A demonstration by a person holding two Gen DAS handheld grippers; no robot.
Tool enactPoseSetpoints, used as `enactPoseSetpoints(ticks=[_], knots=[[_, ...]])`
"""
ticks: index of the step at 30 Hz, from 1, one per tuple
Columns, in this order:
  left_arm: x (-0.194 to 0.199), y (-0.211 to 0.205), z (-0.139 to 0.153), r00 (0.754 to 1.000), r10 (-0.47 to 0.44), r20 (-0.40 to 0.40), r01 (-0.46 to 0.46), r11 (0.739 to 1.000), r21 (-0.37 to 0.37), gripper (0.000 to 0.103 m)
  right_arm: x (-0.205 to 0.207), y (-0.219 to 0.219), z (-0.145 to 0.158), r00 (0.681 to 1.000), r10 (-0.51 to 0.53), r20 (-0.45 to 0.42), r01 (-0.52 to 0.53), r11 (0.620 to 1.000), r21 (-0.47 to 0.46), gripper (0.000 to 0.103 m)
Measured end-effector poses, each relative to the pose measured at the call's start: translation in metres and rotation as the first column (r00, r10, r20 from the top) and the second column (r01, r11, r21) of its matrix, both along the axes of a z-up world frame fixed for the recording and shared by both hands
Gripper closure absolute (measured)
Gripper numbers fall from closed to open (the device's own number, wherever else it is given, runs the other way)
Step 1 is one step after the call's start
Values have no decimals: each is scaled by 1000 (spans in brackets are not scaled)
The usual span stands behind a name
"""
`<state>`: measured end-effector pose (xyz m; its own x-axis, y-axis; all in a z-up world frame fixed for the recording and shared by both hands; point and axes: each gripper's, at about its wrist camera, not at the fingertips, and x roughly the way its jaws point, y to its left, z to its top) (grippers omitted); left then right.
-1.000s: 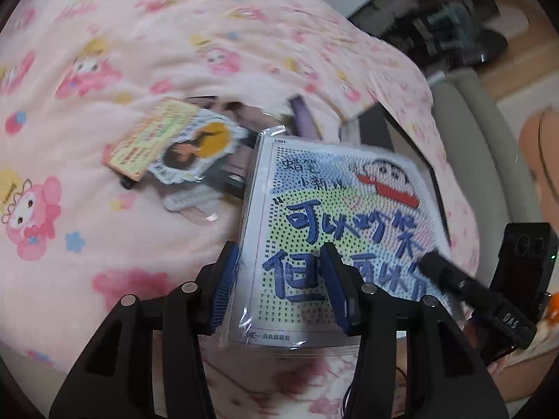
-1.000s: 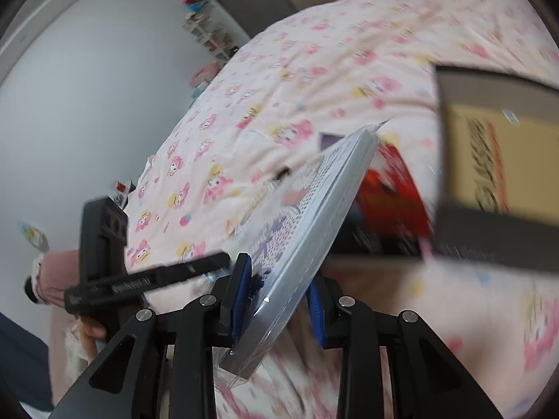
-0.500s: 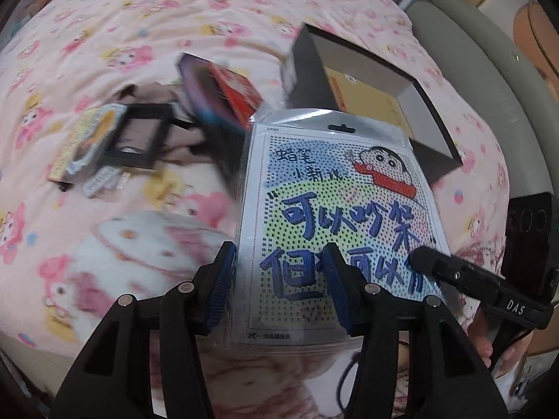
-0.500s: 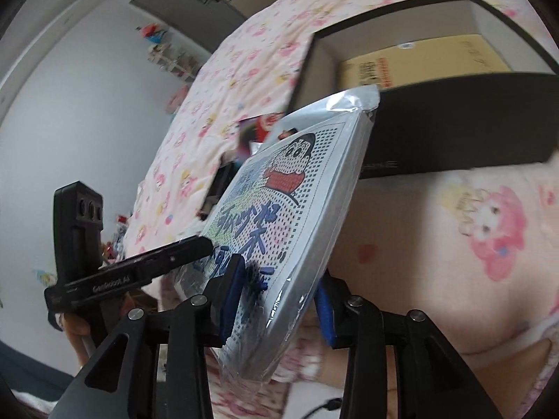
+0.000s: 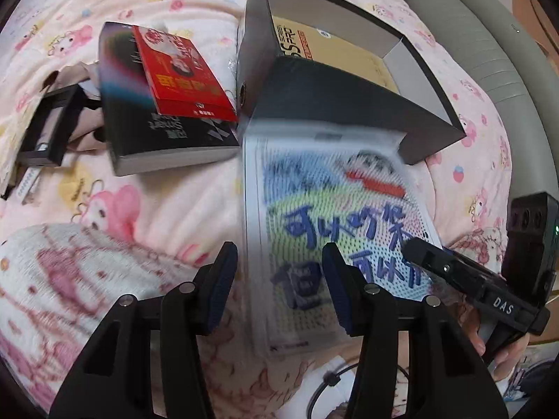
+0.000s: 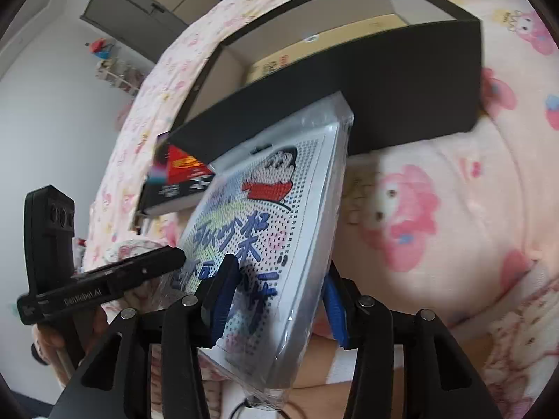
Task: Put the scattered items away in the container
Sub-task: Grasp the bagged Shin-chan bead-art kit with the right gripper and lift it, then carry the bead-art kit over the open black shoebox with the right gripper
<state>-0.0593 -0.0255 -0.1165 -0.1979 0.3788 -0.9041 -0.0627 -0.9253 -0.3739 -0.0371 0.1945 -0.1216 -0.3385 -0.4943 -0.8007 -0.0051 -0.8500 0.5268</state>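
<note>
Opening right gripper [image 6: 276,300] jaws around packet [image 6: 279,216] edge, near box [image 6: 401,80] wall.

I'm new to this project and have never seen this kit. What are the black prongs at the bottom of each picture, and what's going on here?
They are hand-held two-finger grippers, one per hand, each carrying a fisheye camera looking along its fingers. One picture is from the left gripper, the other from the right gripper. Both straddle a plastic-wrapped cartoon bead-art board beside an open black cardboard box on a pink cartoon-print blanket. The right jaws are opening; whether either gripper still pinches the board is unclear. A black book bearing a red booklet lies nearby.
</note>
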Motion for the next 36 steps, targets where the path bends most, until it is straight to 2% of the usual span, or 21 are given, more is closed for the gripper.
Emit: enactPoseSetpoints(ticks=[3, 7, 10, 15, 17, 19, 22, 23, 27, 29, 31, 33, 34, 36], knots=[[-9, 5, -6, 1000, -5, 2, 5, 1000, -8, 52, 1, 8, -2, 1000, -26, -1, 26, 997, 70, 60], [-17, 15, -13, 1000, -8, -2, 8, 1000, -20, 52, -1, 12, 12, 994, -36, -106, 57, 979, 194, 60], [-27, 12, -23, 1000, 18, 23, -17, 999, -36, 52, -13, 4, 3, 996, -9, -85, 30, 968, 251, 60], [-31, 14, -37, 999, 30, 43, -29, 999, -21, 43, -33, 0, -30, 1000, 4, 14, -8, 970, 245, 60], [-30, 14, -41, 999, 19, 47, -20, 1000, 10, 43, -37, 5, -41, 999, -7, 42, 0, 986, 169, 59], [-26, 18, -43, 998, -18, 52, 14, 997, 71, 51, -36, 10, -44, 998, -33, 58, 25, 991, 133, 57], [-19, 26, -37, 999, -54, 7, 53, 998, 32, 50, -32, 5, -42, 999, -2, 36, -4, 985, 173, 54], [-17, 27, -37, 998, -61, 4, 61, 998, 33, 50, -31, 7, -43, 999, -5, 41, -2, 987, 159, 53], [-16, 18, -46, 997, -63, 38, 59, 994, 87, 48, -34, 15, -53, 997, -11, 74, 3, 994, 107, 48], [-16, 21, -41, 998, -59, 35, 56, 995, 76, 50, -35, 12, -52, 997, 26, 75, -36, 991, 127, 48], [-13, 23, -29, 998, -63, 21, 61, 996, 64, 53, -31, 11, -44, 998, 21, 53, -28, 990, 139, 52], [-3, 39, -2, 996, -76, -50, 78, 996, 38, 54, -23, 16, -31, 999, 18, 32, -22, 993, 116, 57], [0, 36, 10, 994, -80, -80, 83, 996, 35, 54, -18, 20, -19, 1000, 18, 5, -19, 996, 88, 61], [6, 32, 44, 984, -91, -154, 101, 993, 59, 55, -8, 27, 11, 997, 24, -78, -20, 998, 59, 62]])
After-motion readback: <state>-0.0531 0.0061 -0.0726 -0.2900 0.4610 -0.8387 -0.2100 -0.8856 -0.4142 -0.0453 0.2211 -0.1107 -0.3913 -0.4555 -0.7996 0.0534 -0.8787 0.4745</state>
